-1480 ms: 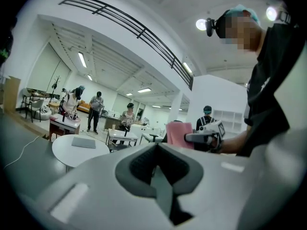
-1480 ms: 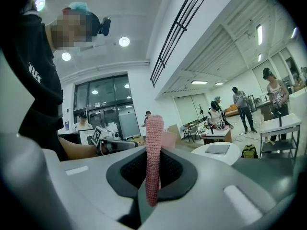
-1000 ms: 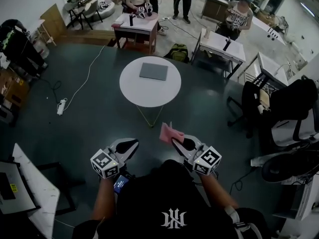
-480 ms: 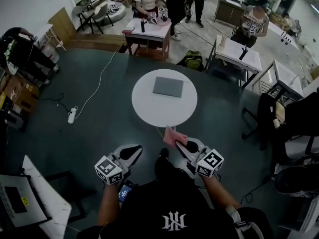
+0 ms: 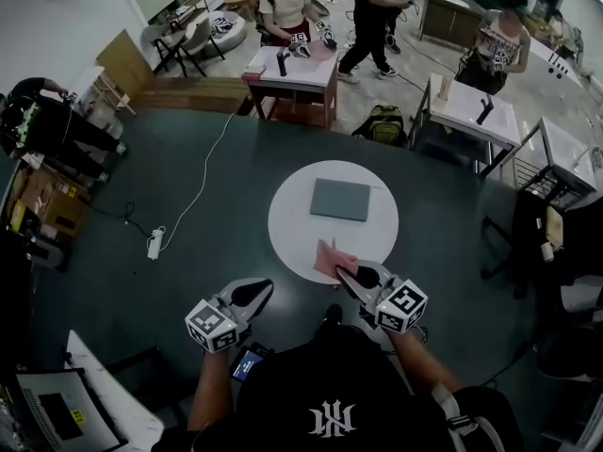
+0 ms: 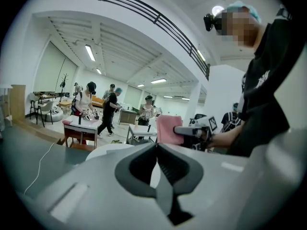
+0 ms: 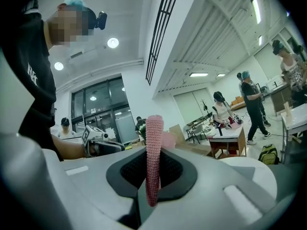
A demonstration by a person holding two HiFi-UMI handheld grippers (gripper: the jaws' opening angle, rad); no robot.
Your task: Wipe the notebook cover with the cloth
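A grey notebook (image 5: 341, 200) lies flat on the round white table (image 5: 292, 229), a little past its middle. My right gripper (image 5: 345, 269) is shut on a pink cloth (image 5: 333, 257), held over the table's near edge; the same pink cloth (image 7: 153, 155) stands upright between the jaws in the right gripper view. My left gripper (image 5: 263, 291) is shut with nothing in it, off the table to the left of the right one. In the left gripper view the left gripper (image 6: 157, 146) points across at the cloth (image 6: 167, 128).
Dark floor surrounds the table. A white cable and power strip (image 5: 156, 243) lie on the floor to the left. Several people work at white desks (image 5: 293, 68) beyond. A green backpack (image 5: 383, 125) sits behind the table. Chairs stand at the right edge.
The table and notebook have come nearer in the head view as I walked toward them. The cloth in the right gripper now reaches over the table's near edge.
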